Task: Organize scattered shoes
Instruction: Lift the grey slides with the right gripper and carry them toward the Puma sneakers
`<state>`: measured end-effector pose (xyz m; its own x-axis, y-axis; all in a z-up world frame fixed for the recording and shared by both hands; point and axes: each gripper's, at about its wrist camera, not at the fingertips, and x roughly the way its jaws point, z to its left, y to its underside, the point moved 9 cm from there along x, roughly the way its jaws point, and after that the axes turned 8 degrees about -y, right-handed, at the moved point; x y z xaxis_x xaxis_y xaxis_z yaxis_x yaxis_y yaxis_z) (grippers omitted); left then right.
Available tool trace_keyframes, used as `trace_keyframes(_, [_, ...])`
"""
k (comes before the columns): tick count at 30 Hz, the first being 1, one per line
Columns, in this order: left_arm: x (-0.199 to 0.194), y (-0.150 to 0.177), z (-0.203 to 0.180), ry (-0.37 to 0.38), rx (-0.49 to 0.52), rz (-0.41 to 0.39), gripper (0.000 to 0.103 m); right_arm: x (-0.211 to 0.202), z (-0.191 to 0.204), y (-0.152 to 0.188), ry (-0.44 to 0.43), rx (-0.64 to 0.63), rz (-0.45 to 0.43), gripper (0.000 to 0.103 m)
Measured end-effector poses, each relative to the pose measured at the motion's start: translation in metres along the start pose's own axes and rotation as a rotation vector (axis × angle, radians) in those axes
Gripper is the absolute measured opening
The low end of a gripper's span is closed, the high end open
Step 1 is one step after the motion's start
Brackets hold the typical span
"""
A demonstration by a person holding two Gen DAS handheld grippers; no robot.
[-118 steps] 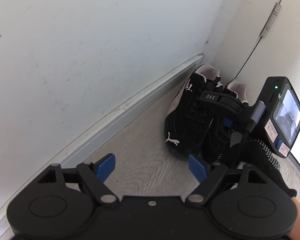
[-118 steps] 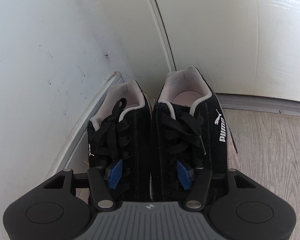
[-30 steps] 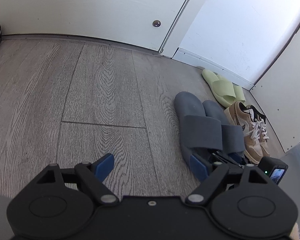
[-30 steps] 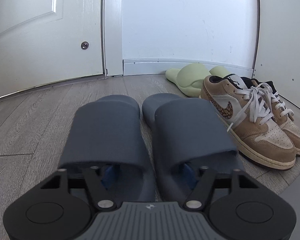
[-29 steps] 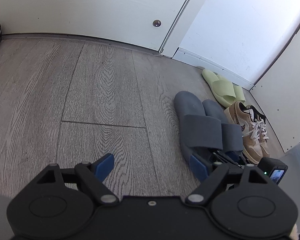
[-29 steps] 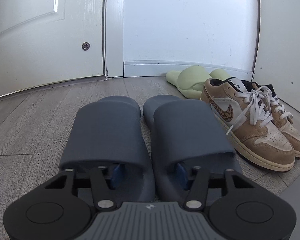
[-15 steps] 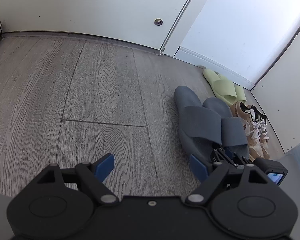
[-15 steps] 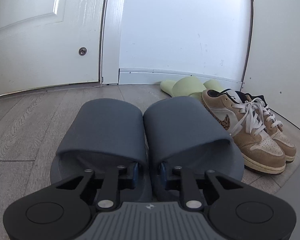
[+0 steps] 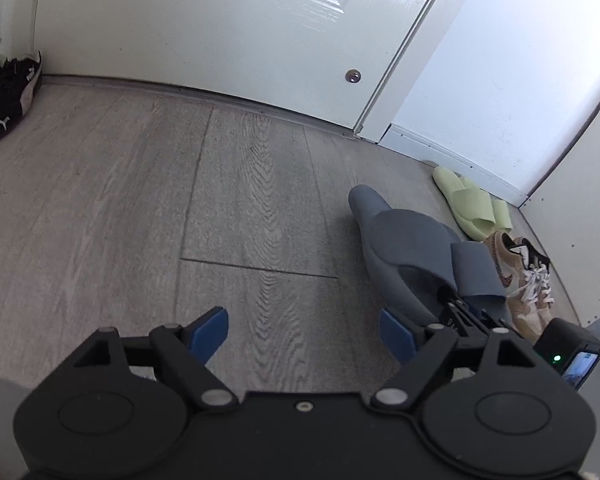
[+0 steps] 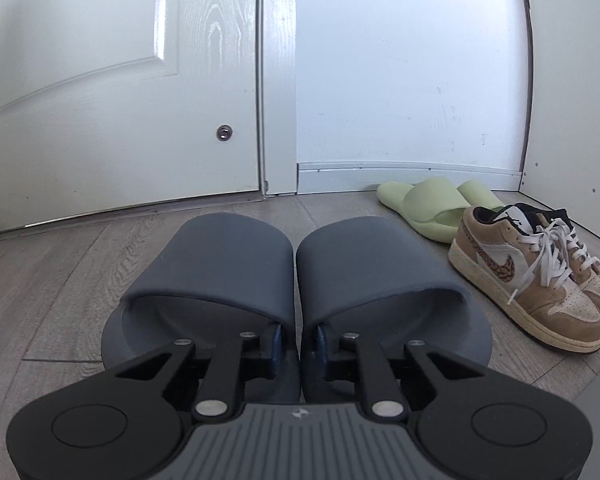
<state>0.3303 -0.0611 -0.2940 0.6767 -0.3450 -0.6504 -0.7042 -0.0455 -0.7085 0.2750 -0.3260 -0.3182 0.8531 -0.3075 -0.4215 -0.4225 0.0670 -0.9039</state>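
Your right gripper [image 10: 298, 340] pinches the inner walls of the grey slides [image 10: 228, 264] at 6 o'clock, your left gripper [image 9: 302, 330] gapes empty; that thin two-wall pinch could let one slide slip loose when lifted.

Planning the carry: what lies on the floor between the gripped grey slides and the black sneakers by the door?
Nothing visible: bare wood floor separates the grey slides, pinched in the right gripper, from the black sneakers.

We are in a home entryway: door [image 10: 120, 80], wood-look floor [image 9: 140, 220], shoes along the wall [image 10: 412, 60].
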Motion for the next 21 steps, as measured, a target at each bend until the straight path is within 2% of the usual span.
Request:
trace_keyframes(2, [-0.006, -0.003, 0.024, -0.055, 0.005, -0.023, 0.083, 0.006, 0.019, 0.0, -0.038, -0.012, 0.01, 0.02])
trace_keyframes(6, [-0.013, -0.009, 0.087, -0.166, -0.047, -0.012, 0.083, 0.022, 0.065, -0.003, -0.121, -0.039, 0.031, 0.02])
trace_keyframes(12, [-0.029, -0.02, 0.166, -0.285, -0.127, -0.071, 0.083, 0.051, 0.132, -0.01, -0.234, -0.08, 0.061, 0.02])
trace_keyframes(18, [-0.023, -0.021, 0.226, -0.346, -0.232, -0.091, 0.083, 0.072, 0.198, -0.012, -0.339, -0.165, 0.099, 0.02])
trace_keyframes(21, [-0.018, -0.024, 0.254, -0.359, -0.294, -0.098, 0.083, 0.083, 0.218, -0.014, -0.364, -0.192, 0.112, 0.021])
